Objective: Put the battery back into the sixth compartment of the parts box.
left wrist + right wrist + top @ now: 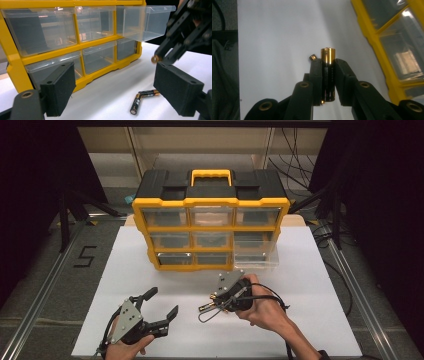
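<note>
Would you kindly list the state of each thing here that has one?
Left hand-held gripper: open, holding nothing.
Right hand-held gripper: shut on a battery.
Drawer at the organizer's right: pulled out.
Other drawers: pushed in.
Two batteries: lying on the table.

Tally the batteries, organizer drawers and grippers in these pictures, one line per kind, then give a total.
Batteries: 3, namely one clamped in the right gripper and two lying on the white table, touching at one end.
Clear drawers in the yellow organizer: 9, with one pulled out.
Grippers: 2, counting the left gripper.
Total: 14
</note>
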`<state>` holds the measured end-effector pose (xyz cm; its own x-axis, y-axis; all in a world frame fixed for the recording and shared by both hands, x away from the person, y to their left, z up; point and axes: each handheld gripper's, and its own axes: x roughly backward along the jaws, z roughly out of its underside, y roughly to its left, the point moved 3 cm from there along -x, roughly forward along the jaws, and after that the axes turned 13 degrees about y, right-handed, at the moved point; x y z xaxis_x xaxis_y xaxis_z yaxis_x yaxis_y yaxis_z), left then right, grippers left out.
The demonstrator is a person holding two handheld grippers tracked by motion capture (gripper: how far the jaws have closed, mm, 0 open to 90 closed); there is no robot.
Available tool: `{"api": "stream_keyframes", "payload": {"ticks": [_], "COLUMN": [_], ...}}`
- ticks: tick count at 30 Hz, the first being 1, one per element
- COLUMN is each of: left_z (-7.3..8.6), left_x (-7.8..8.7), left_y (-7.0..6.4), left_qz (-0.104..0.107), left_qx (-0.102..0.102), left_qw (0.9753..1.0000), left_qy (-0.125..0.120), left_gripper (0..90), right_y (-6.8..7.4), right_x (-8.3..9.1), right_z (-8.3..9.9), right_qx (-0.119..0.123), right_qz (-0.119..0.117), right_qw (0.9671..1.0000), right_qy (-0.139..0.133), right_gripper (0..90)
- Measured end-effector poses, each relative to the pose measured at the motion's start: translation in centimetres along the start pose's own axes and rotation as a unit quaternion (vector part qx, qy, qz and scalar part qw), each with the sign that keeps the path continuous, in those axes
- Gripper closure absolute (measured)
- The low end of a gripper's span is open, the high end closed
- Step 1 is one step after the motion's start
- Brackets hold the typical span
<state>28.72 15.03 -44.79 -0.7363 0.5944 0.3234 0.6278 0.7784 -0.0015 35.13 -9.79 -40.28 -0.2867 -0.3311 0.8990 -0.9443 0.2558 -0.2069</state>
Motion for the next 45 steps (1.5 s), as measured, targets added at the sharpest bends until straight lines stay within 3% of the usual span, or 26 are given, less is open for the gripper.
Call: {"api": "stream_keyframes", "payload": {"ticks": [13, 26, 37, 45], "left_z": [0.0, 0.0, 0.0, 0.0], "left_x": [0.1, 0.1, 0.0, 0.0], "left_y": [0.0, 0.0, 0.0, 0.0], "left_qz": [-0.001, 0.000, 0.000, 0.000], "left_qx": [0.000, 0.000, 0.000, -0.001], "left_qw": [1.0000, 1.0000, 1.0000, 1.0000], "left_qy": [0.003, 0.003, 0.003, 0.004], "left_gripper": [17.2, 17.2, 17.2, 17.2], "right_y": [-0.8, -2.6, -4.6, -6.2], "right_x": [4.7, 8.1, 10.0, 10.7], "right_z": [-0.3, 0.7, 2.2, 3.7], "right_qx": [-0.014, -0.055, -0.102, -0.133], "right_qz": [0.038, 0.069, 0.101, 0.124], "right_qw": [0.9972, 0.9897, 0.9788, 0.9710], "right_qy": [-0.063, -0.113, -0.146, -0.156], "right_gripper": [76.8, 76.8, 76.8, 76.8]}}
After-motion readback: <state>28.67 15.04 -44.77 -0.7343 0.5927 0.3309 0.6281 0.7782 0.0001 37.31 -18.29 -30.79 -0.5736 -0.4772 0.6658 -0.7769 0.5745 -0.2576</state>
